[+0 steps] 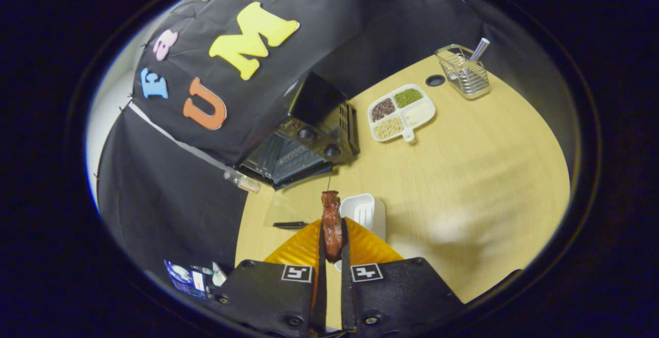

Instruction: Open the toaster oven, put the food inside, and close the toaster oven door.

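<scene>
In the gripper view, the gripper (333,235) is clenched on the meat skewer (332,222) — both fingers press it. The toaster oven (304,137) stands open at 11 o'clock, beyond them. Risk: the thin stick — poking forward — may catch the door and slip.

The lower end of the reddish-brown skewered piece of meat (332,222) is hidden between the fingers of the gripper (332,235), which press on it from both sides. The white plastic dish (366,212) just beyond is partly covered by a finger, so its near edge cannot be seen. The inside of the black toaster oven (304,137), its glass door lowered, is too dark to make out. What stands in the wire mesh basket (463,70) is too small to identify.
</scene>
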`<state>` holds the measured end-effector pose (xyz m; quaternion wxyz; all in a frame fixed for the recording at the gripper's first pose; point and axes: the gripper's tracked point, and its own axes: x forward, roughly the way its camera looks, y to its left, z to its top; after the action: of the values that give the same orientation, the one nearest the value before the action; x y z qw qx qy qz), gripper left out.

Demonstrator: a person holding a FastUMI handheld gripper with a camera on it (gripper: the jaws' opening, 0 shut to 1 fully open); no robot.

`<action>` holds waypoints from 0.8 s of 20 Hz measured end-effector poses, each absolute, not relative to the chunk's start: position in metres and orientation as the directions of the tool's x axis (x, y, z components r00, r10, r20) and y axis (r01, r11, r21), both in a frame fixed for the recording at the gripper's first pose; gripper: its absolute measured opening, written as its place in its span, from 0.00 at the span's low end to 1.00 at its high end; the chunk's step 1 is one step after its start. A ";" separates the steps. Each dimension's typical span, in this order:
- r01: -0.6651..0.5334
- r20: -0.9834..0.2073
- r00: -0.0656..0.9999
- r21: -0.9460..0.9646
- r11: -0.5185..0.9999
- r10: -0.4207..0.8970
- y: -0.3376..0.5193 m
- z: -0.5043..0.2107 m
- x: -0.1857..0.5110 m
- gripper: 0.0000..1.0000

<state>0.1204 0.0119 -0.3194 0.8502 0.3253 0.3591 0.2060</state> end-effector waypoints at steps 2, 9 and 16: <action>-0.086 -0.432 0.705 0.735 0.673 0.562 0.031 -0.302 0.124 0.14; -0.035 -0.303 0.792 0.844 0.535 0.530 0.119 -0.282 0.148 0.14; 0.040 -0.267 0.849 0.892 0.449 0.456 0.192 -0.300 0.189 0.14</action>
<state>0.1890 0.1924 -0.2998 0.8158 0.5089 0.2433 0.1276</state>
